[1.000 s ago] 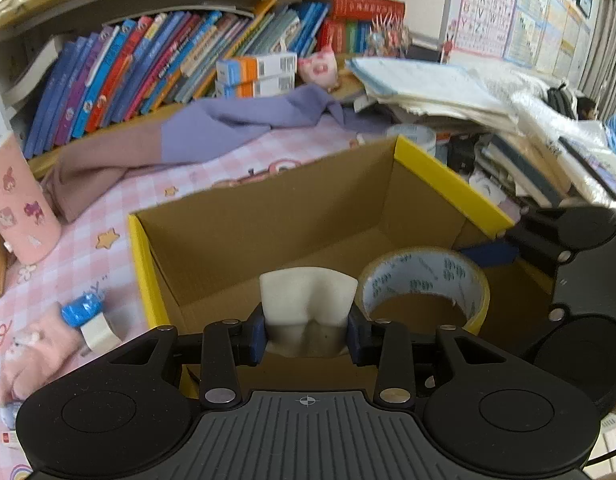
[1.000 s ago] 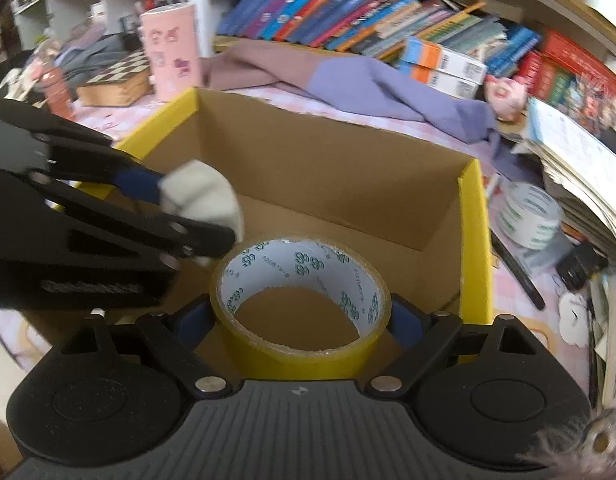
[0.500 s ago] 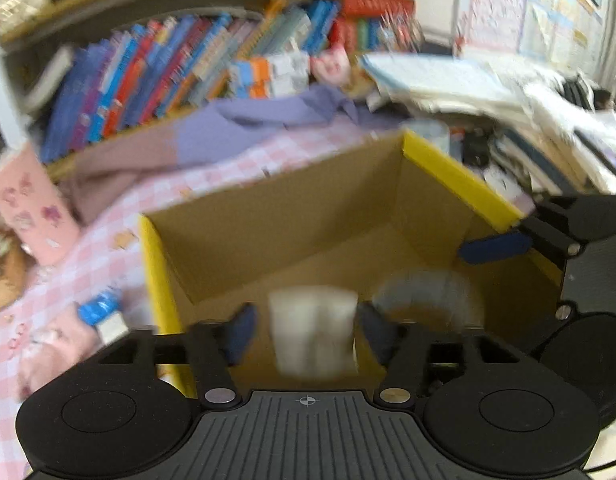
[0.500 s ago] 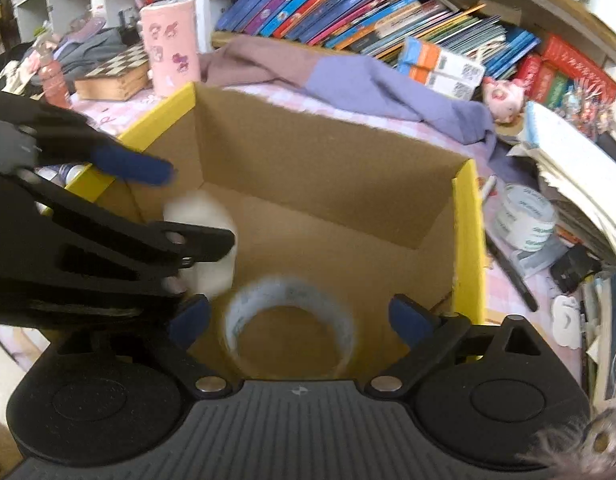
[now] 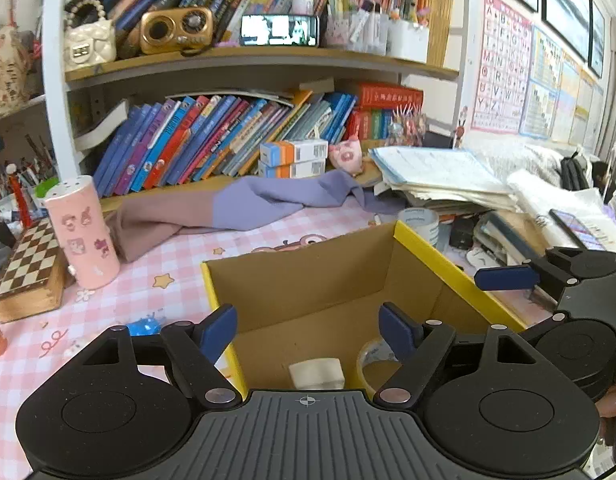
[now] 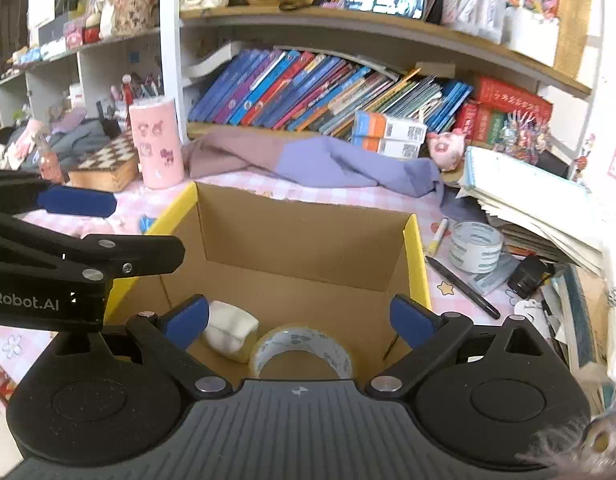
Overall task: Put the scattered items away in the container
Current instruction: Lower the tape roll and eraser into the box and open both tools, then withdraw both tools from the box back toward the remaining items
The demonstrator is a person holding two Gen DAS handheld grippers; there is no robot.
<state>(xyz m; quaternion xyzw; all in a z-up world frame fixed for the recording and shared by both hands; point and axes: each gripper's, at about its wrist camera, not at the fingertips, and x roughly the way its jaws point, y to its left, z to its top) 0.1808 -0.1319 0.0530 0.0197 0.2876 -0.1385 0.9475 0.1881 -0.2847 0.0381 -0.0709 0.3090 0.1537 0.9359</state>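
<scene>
Tape roll (image 6: 302,348) flat in box (image 6: 304,240), hole upward, beside white block (image 6: 230,330).

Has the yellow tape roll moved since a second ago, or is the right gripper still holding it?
Yes. The yellow tape roll has dropped out of the right gripper, now open, and lies on the floor of the cardboard box beside the white block.

Inside the cardboard box (image 6: 308,240), a tape roll (image 6: 302,350) lies on the floor, touching a white block (image 6: 230,330). The right gripper (image 6: 300,318) hangs spread wide above the box, holding nothing.
</scene>
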